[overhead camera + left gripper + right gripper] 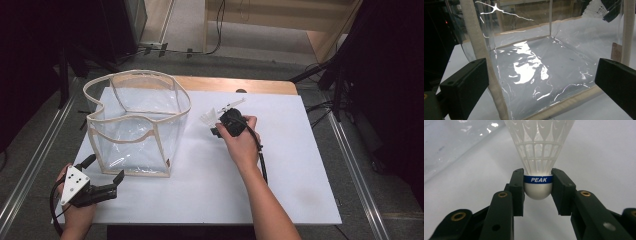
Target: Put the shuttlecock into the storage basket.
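Between your right gripper's [538, 185] jaws, a white plastic shuttlecock [538, 157] is pinched by its rounded cork.

Your right gripper holds it above the white worktop [280, 165] toward the far edge, just beside the clear plastic bag [137, 122], which stands open near the far left corner. Your left gripper [102, 175] waits at the bag's near left corner, jaws spread and gripping nothing. The pads bear only on the smooth cork at its blue band, so a quick tilt could squirt the shuttlecock free. The bag's soft rim may also catch the skirt and fold if you leave it unsteadied.
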The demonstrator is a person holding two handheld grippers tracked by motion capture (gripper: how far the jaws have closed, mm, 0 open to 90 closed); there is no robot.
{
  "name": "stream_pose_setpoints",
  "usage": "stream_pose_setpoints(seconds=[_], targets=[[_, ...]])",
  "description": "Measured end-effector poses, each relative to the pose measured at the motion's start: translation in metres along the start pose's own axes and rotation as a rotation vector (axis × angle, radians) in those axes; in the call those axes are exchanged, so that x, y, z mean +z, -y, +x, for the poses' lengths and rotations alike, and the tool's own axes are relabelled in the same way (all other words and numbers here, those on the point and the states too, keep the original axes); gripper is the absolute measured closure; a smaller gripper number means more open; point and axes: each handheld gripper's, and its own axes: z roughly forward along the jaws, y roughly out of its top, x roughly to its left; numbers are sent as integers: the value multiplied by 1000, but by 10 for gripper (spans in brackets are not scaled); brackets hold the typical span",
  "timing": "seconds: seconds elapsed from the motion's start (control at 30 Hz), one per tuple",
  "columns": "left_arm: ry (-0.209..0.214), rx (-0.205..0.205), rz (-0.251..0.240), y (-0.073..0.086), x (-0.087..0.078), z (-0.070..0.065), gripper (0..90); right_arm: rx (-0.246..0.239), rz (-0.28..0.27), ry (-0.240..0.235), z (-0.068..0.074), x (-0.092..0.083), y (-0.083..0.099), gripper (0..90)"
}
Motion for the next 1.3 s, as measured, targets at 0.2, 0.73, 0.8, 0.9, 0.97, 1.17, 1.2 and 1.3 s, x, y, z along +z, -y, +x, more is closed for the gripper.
stream_pose_setpoints(seconds=[0.2,0.73,0.8,0.9,0.97,1.17,1.2,1.3], targets=[[1,0,-2,0,0,0,0,-2,-48,-2,2,-9,-5,632],[1,2,0,0,0,0,0,-9,-139,-23,6,-27,-14,632],[1,2,1,0,0,0,0,-11,-151,-19,6,-29,-15,632],[1,1,1,0,0,0,0,-11,-166,-17,6,-33,-16,632],[1,1,1,0,0,0,0,-10,-171,-17,7,-35,-16,632],[0,2,0,0,0,0,0,-22,-201,-13,8,-41,-19,632],[0,2,1,0,0,0,0,-26,-206,-14,8,-42,-20,632],[-1,2,1,0,0,0,0,-19,-214,-11,9,-44,-21,632]])
